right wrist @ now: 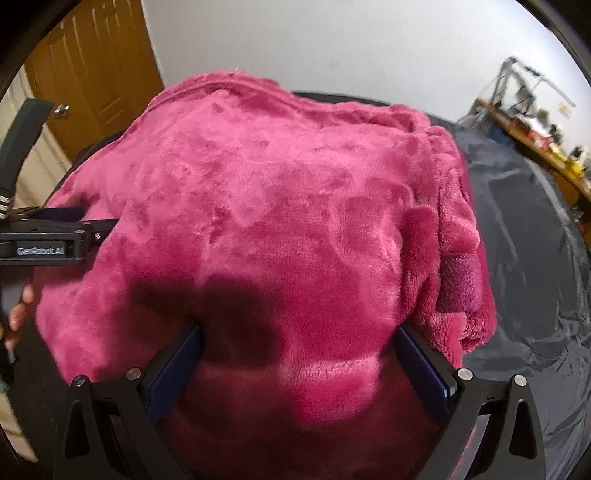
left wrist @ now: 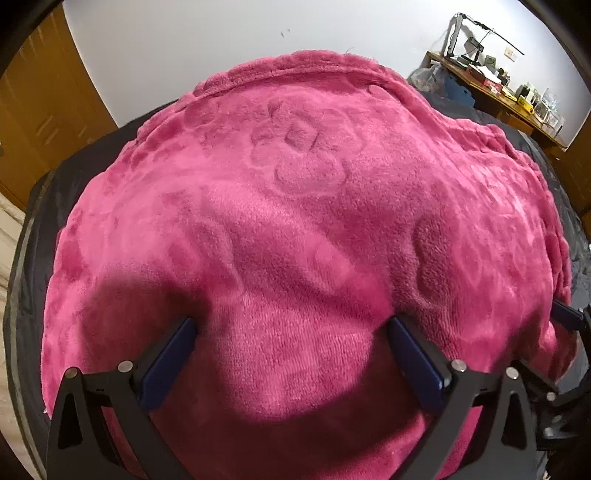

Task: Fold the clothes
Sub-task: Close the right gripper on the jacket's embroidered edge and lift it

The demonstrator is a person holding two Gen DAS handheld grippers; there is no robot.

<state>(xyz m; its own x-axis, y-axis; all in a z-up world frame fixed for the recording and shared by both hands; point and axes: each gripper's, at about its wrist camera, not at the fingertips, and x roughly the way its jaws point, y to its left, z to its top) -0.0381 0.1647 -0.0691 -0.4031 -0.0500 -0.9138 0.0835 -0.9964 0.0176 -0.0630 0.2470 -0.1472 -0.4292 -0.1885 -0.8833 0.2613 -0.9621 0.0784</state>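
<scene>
A pink fleece garment with embossed flowers [left wrist: 295, 206] lies spread on a dark sheet and fills both views [right wrist: 266, 206]. My left gripper [left wrist: 291, 325] is open, its blue-padded jaws wide apart and pressed into the fleece near its front edge. My right gripper [right wrist: 299, 332] is open too, jaws wide apart on the fleece near the garment's right side, where a folded edge [right wrist: 465, 280] hangs. The left gripper's body shows at the left edge of the right wrist view [right wrist: 48, 240]. The right gripper's finger shows at the right edge of the left wrist view [left wrist: 569, 317].
A dark sheet [right wrist: 535, 258] covers the surface under the garment. A white wall [left wrist: 258, 33] stands behind. A wooden door [right wrist: 88, 66] is at the left. A cluttered wooden desk [left wrist: 509, 92] stands at the far right.
</scene>
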